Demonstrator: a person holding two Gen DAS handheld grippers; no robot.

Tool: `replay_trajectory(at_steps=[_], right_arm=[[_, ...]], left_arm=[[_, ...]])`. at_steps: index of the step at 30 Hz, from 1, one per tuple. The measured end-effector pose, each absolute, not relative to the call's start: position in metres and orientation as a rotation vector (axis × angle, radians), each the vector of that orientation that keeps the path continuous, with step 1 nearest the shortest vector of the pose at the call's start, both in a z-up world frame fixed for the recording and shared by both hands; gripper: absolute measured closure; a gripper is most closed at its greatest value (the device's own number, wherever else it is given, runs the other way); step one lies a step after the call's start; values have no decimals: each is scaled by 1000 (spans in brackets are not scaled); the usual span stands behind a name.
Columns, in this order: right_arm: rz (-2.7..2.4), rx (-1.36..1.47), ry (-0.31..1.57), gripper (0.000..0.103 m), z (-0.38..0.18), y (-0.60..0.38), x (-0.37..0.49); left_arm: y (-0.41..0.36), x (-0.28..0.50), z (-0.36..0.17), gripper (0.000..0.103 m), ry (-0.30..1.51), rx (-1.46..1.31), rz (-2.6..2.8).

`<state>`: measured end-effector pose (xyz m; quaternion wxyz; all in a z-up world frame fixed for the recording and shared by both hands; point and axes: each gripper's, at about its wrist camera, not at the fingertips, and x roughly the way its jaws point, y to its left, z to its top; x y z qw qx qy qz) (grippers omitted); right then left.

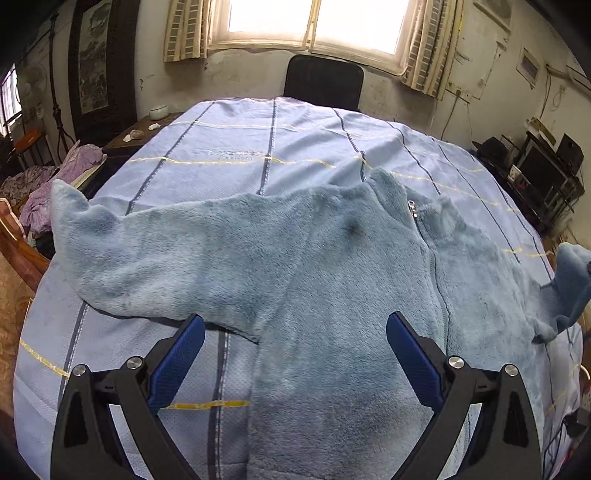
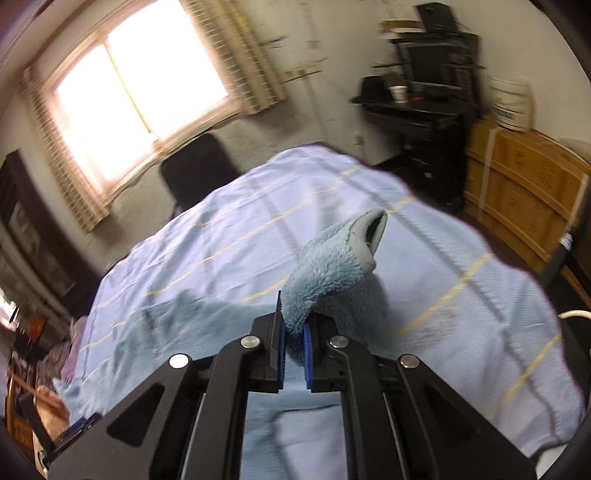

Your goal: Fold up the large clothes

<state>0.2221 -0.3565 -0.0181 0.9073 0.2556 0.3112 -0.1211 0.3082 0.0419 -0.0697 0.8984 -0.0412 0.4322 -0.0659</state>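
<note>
- Where text might be read, faint embroidery on the bedsheet (image 1: 229,125) ahead of the left gripper (image 1: 295,332) is illegible.
- Striped blue sheet covers the surface; window (image 1: 314,22) and black chair (image 1: 323,81) lie beyond.
- Fleece jacket (image 1: 332,258) lies flat, zip up, directly under and ahead of the wide-spread, empty left gripper.
- Right gripper (image 2: 294,332) is clamped on the lifted sleeve (image 2: 332,266), cuff ahead.
</note>
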Motion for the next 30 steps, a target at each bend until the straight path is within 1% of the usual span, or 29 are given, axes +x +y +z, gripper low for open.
replay_trajectory(at_steps=[8,12,16,20,22,23,24,26,30], right_arm=[[-69,456,686,96,-16,-255,261],[16,407,754,96,-39,-204,277],[68,378,867,95,-77,-175,288],[121,363,1037,85,-122,-159,296],[145,326,1010,74,-117,-157,290],[191,327,1018,63,-111,-159,286],[219,345,1007,57,-105,-163,280],[237,367,957,54,-87,-174,265],[155,352,785,54,-53,-216,235]], left_arm=[[53,312,-71,4,913,-135,-145],[53,313,-73,4,927,-144,-157],[49,314,-76,4,934,-128,-158],[45,316,-80,4,946,-115,-168],[43,316,-82,4,948,-108,-176],[42,315,-82,4,946,-104,-181],[40,315,-82,4,943,-100,-189],[35,311,-81,4,944,-103,-229],[16,306,-78,4,952,-135,-385]])
